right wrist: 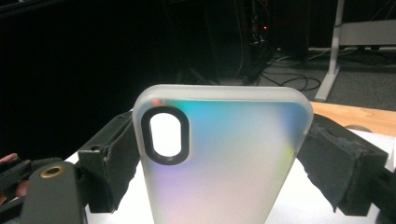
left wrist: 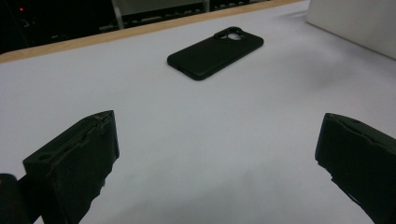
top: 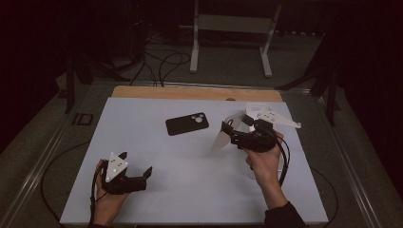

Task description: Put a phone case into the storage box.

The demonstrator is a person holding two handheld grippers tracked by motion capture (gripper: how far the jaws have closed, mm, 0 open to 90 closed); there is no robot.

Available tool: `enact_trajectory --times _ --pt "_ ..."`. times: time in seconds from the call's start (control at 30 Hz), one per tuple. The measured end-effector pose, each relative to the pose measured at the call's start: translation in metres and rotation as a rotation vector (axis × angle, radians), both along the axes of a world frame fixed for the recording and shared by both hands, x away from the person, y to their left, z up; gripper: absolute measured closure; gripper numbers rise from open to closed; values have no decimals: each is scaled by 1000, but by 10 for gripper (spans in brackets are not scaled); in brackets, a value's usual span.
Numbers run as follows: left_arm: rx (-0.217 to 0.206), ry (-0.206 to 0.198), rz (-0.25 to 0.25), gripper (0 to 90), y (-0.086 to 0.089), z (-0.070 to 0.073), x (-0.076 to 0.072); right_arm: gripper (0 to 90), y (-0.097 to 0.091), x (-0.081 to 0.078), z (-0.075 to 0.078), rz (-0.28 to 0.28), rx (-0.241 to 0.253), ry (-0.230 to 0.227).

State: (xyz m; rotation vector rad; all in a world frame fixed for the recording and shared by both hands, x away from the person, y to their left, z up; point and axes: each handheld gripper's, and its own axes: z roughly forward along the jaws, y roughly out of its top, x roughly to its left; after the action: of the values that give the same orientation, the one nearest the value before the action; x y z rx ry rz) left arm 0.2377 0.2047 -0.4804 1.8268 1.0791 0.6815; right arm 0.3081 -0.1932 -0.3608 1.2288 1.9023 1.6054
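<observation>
A: From the high view we see the white counter (top: 190, 190) with a black phone case (top: 187, 123) lying flat near its middle, camera cutout toward the far right. What do we make of the left tongs (top: 138, 165)?

B: We see them low at the near left corner, held in the left hand (top: 107, 197), jaws spread wide with nothing between them, well apart from the black case. The right tongs (top: 227, 129) sit above the right half of the counter, in the right hand (top: 264, 161), clamped on a translucent phone case (top: 223, 135) that slants down to the left.

A: In the left gripper view we look between the two wide-set black jaws at bare counter. The black phone case (left wrist: 215, 52) lies farther off, and a white slab (left wrist: 359, 23) shows at the top right corner.

B: In the right gripper view we see the translucent phone case (right wrist: 224, 158) standing upright, pinched at its two long edges by the jaws. Its surface is frosted with an iridescent sheen, and an oval camera cutout (right wrist: 166, 135) ringed in black sits at the upper left. Beyond it we see a dark floor with cables (right wrist: 299, 81) and a white stand leg (right wrist: 331, 51).
</observation>
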Motion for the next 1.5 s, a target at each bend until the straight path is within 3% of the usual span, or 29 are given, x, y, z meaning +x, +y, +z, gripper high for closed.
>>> enact_trajectory --times 1.5 --pt "3 -5 16 0 2 -2 0 168 -41 50 14 -182 -38 11"
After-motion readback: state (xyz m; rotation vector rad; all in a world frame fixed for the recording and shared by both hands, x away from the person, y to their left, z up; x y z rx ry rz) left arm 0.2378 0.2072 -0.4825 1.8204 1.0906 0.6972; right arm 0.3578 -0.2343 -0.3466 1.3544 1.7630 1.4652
